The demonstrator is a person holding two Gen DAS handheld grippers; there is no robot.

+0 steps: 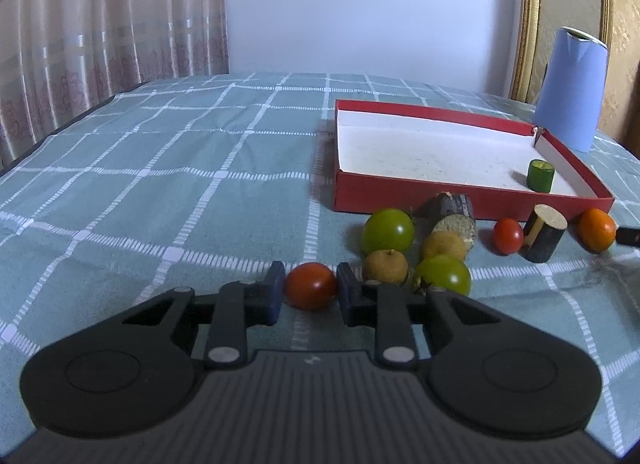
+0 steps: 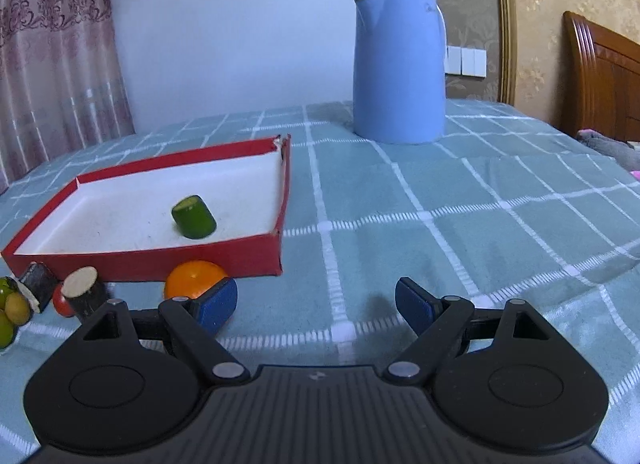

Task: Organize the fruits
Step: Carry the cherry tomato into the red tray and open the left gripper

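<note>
My left gripper [image 1: 310,288] has its blue pads on both sides of a red tomato [image 1: 310,286] on the tablecloth; the jaws sit narrowly around it, and contact is unclear. Right of it lie two green fruits [image 1: 388,229], two tan longans [image 1: 385,266], another red tomato [image 1: 508,236], two dark sugarcane pieces [image 1: 545,238] and an orange [image 1: 597,228]. A red box [image 1: 400,195] holds one green cylinder piece [image 1: 540,175]. My right gripper [image 2: 316,306] is open and empty, with its left pad [image 2: 216,304] beside the orange [image 2: 192,282].
A blue kettle [image 2: 400,67] stands behind the red box [image 2: 160,260] at the back right. The checked tablecloth [image 1: 160,183] spreads to the left, with its edge at far left. A curtain and wall are behind; a wooden headboard [image 2: 600,75] is at far right.
</note>
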